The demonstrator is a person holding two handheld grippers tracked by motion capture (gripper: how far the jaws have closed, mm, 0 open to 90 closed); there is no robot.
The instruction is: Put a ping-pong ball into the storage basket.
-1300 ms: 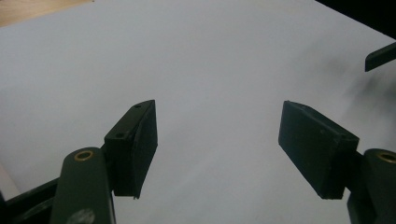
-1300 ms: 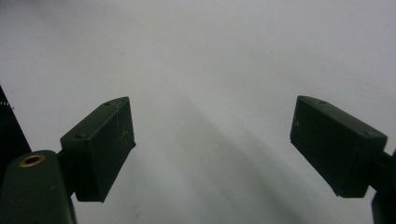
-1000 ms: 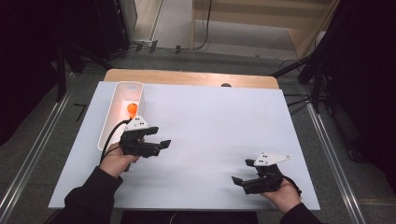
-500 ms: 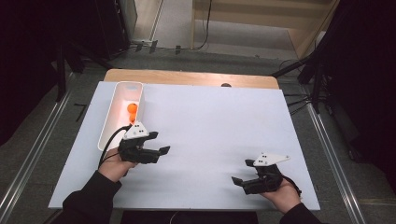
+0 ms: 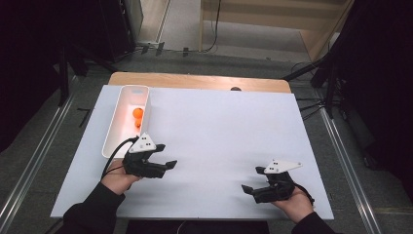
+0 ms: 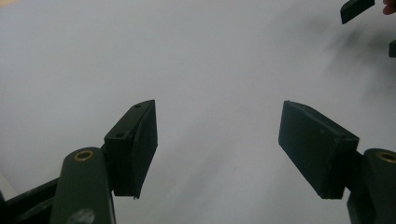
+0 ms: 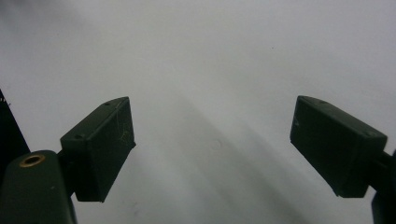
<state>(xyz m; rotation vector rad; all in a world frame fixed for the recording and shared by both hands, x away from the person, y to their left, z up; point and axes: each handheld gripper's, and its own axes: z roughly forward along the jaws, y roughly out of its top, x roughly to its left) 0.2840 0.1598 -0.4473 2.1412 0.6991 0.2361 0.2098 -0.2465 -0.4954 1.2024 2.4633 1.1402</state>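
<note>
Orange balls [image 5: 138, 116] half-hidden in tray [image 5: 113, 141]

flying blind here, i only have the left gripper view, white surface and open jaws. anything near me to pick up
Observer: Yes. A white tray lies just beyond the left gripper, along the table's left edge.
Operator: anything in it
Observer: Two small orange balls, side by side near its middle.
Operator: whose black bits are those at my top right
Observer: The right gripper, held low over the white table near its front right, jaws open and empty.
</note>
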